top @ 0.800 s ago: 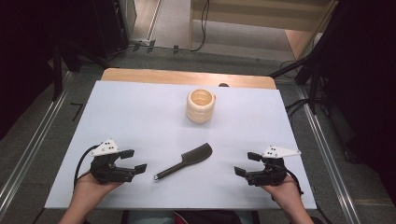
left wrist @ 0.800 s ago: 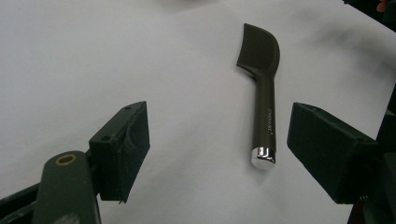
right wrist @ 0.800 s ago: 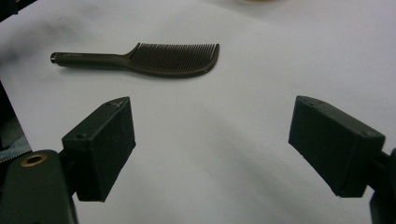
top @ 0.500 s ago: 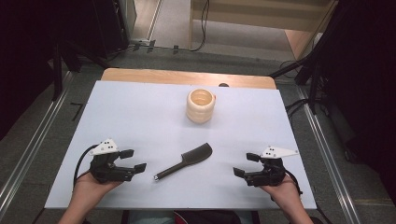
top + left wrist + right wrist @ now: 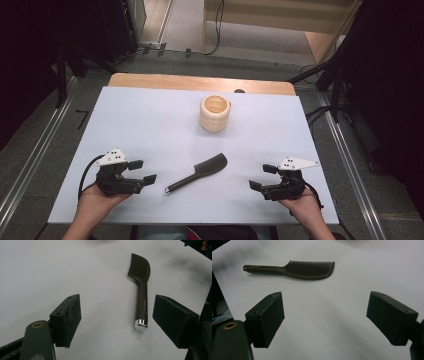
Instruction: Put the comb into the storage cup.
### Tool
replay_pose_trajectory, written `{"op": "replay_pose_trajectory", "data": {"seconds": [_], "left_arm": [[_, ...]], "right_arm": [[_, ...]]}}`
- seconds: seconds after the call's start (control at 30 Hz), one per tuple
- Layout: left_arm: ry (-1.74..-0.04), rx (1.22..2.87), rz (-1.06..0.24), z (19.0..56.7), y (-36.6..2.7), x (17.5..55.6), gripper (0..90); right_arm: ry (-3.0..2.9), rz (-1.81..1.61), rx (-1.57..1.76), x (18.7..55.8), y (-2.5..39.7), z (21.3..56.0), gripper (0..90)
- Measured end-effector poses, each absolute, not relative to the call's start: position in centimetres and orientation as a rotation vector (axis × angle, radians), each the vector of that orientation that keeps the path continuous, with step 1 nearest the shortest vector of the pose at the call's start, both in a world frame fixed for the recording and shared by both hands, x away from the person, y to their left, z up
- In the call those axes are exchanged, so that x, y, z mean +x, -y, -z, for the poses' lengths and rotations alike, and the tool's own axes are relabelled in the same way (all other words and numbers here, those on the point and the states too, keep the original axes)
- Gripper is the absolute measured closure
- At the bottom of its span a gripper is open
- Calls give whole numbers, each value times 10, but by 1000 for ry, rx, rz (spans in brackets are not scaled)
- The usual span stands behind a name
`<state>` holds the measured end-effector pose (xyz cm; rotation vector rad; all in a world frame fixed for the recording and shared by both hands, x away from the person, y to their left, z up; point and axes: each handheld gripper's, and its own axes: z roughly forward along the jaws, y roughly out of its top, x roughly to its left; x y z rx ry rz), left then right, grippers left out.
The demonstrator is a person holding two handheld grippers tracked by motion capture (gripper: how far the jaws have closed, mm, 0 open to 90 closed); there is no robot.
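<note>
A dark brown comb (image 5: pixel 198 172) lies flat on the white table sheet (image 5: pixel 150 125), handle toward the near left, toothed head toward the far right. In the left gripper view the comb (image 5: pixel 141 290) lies just ahead, its shiny handle end near the right jaw. The right gripper view has the comb (image 5: pixel 297 268) farther off, teeth facing away. My left gripper (image 5: pixel 142 171) rests at the near left, open and empty. My right gripper (image 5: pixel 263 177) rests at the near right, open and empty. A cream ribbed cup (image 5: pixel 215 113) stands upright at the far middle.
A wooden strip (image 5: pixel 200 83) of tabletop runs behind the white sheet. Metal rails (image 5: pixel 30 165) flank the table on both sides. Cables (image 5: pixel 320 112) lie on the floor at the far right.
The right gripper has edged slightly toward the near edge. The left gripper, the comb and the cup have not moved.
</note>
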<state>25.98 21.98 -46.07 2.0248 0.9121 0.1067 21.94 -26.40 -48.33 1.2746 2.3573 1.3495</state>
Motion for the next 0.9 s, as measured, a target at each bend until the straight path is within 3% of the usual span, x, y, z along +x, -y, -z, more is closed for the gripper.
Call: {"op": "replay_pose_trajectory", "data": {"seconds": [0.9], "left_arm": [[-917,2042,-101,461,-213,266,236]], "right_arm": [[-2381,-1346,1269,220,263,486,128]]}}
